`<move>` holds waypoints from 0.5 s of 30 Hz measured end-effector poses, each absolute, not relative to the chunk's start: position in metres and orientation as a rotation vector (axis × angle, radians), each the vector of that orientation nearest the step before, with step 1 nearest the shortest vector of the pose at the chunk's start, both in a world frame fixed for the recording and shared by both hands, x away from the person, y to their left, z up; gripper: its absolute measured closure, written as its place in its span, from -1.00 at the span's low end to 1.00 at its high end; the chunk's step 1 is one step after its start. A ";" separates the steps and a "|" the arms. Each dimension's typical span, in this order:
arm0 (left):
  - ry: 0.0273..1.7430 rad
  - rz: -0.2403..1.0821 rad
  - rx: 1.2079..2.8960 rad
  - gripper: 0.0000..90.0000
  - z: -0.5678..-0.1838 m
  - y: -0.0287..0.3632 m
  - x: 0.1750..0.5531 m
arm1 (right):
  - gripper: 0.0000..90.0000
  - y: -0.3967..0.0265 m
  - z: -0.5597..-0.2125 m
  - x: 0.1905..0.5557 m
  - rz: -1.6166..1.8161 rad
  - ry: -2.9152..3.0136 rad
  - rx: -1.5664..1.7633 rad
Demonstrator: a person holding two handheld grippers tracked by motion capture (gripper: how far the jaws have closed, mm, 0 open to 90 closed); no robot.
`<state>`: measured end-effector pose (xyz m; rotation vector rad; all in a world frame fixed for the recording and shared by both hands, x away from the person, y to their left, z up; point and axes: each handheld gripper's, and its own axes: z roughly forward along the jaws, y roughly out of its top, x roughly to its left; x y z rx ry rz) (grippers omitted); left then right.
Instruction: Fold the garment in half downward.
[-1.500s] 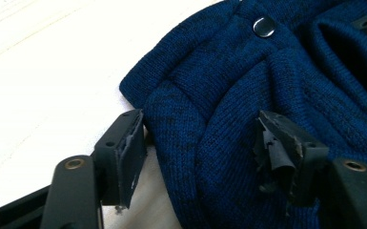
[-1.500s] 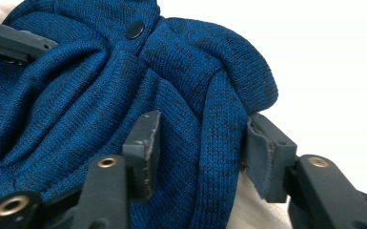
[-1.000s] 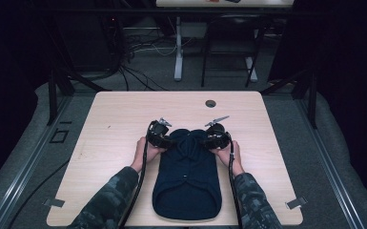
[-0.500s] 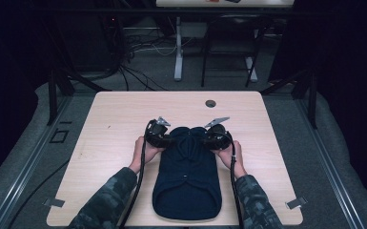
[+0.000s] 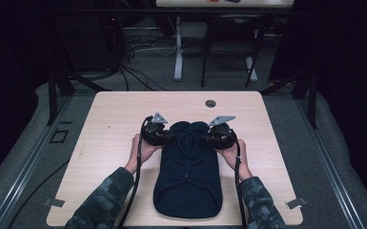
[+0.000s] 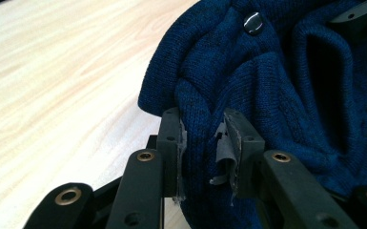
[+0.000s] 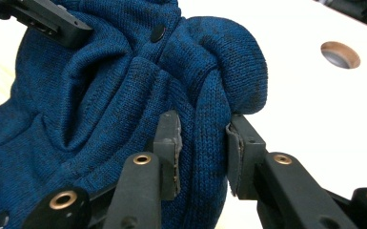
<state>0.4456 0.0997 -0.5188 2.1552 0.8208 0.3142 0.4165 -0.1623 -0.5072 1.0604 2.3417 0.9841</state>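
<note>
A dark blue knitted garment [image 5: 188, 176] lies lengthwise on the wooden table [image 5: 119, 119], its far end bunched and raised. My left gripper [image 5: 170, 138] holds the far left corner, and my right gripper [image 5: 206, 138] holds the far right corner. In the left gripper view the jaws [image 6: 202, 138] have just been closing and now pinch a fold of the knit [image 6: 276, 86] near a dark snap button [image 6: 253, 23]. In the right gripper view the jaws [image 7: 202, 138] clamp a thick rolled fold of the fabric [image 7: 90, 95].
A round cable hole [image 5: 210, 103] sits in the table near its far edge, beyond the garment. Bare wood lies left and right of the garment. Behind the table are a white leg [image 5: 178, 47], dark stands and floor cables.
Both grippers have risen slightly with the garment's far end, which now bunches higher between them. The near part of the garment stays flat on the table.
</note>
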 end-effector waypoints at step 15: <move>0.735 0.366 2.113 0.58 -0.483 0.098 0.436 | 0.54 -0.161 -0.476 0.397 0.995 2.260 0.941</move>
